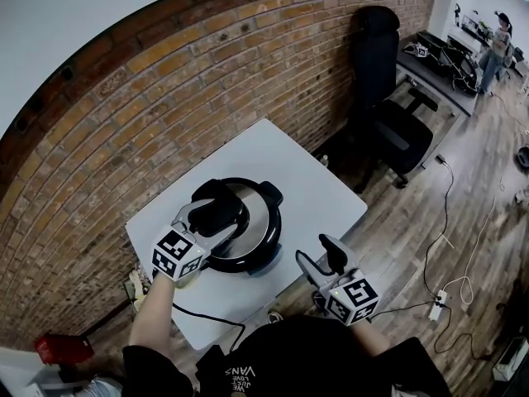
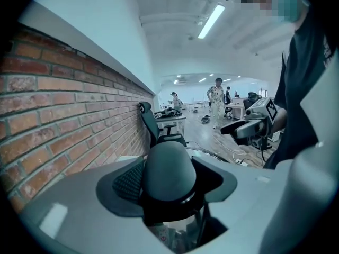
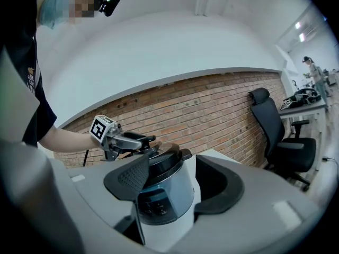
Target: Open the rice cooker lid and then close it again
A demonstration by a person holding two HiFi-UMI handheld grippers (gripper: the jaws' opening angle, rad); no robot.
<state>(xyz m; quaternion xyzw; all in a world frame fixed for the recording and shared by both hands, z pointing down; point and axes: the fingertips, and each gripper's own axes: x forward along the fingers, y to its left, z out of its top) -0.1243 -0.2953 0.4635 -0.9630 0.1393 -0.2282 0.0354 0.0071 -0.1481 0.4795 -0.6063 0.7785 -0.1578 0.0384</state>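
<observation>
Starting at the far left: brick wall (image 1: 91, 131), a red object (image 1: 62, 347) on the floor at its foot, and against the wall a white table (image 1: 326, 201) bearing the rice cooker (image 1: 248, 263) on its left half, lid (image 1: 259, 212) flat on top and closed. Reaches over the cooker's near left side with the left gripper (image 1: 213, 220) and straddles the lid's black handle (image 2: 169, 173) with jaws spread wide, one pad on each side of it; sits close against it on the left side, shows no clear squeeze. Trails a black cable (image 1: 211, 314) off the table's front edge below the cooker. Holds the right gripper (image 1: 316, 251) at the table's front edge, right of the cooker and apart from it, pointing roughly toward it; jaws parted, clamped on nothing, only the cooker itself framed between them farther off. Further right, black office chair (image 1: 376, 56) near the wall, wooden floor (image 1: 479, 180) strewn with white cables (image 1: 450, 246), desk (image 1: 438, 77) toward the top right corner with a person (image 1: 498, 40) standing beside it.
</observation>
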